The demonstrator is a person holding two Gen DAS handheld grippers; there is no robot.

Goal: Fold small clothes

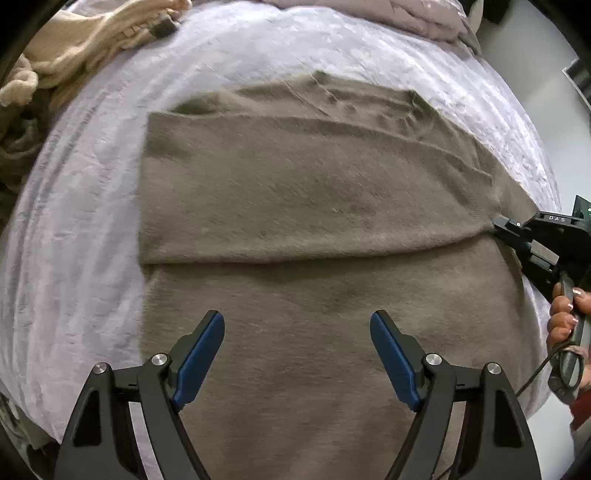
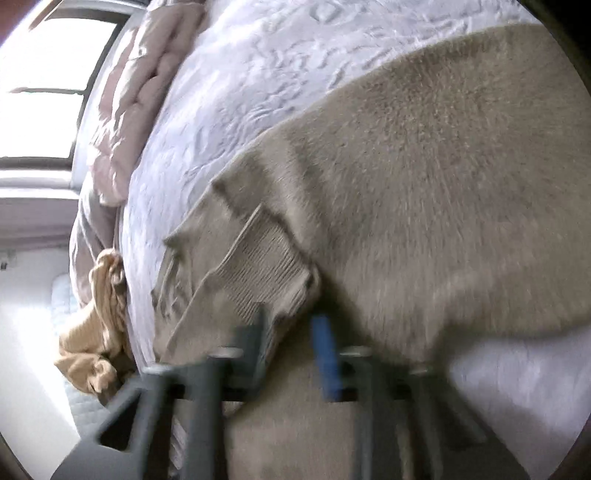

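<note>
A taupe fuzzy sweater (image 1: 314, 192) lies flat on the lavender bedspread (image 1: 74, 229), its far part folded over toward me in a band. My left gripper (image 1: 297, 332) hovers open over the sweater's near half, nothing between its blue pads. At the right end of the fold my right gripper (image 1: 498, 223) pinches the sweater's edge. The right wrist view is blurred. There the right gripper (image 2: 291, 325) is shut on the sweater (image 2: 424, 184) beside a ribbed cuff (image 2: 258, 273).
Beige garments (image 1: 74, 48) are heaped at the bed's far left corner. A pinkish duvet (image 1: 406, 14) lies bunched along the far edge. A person's hand (image 1: 565, 314) holds the right gripper's handle. A tan garment (image 2: 96, 332) hangs off the bed's side below a bright window (image 2: 44, 74).
</note>
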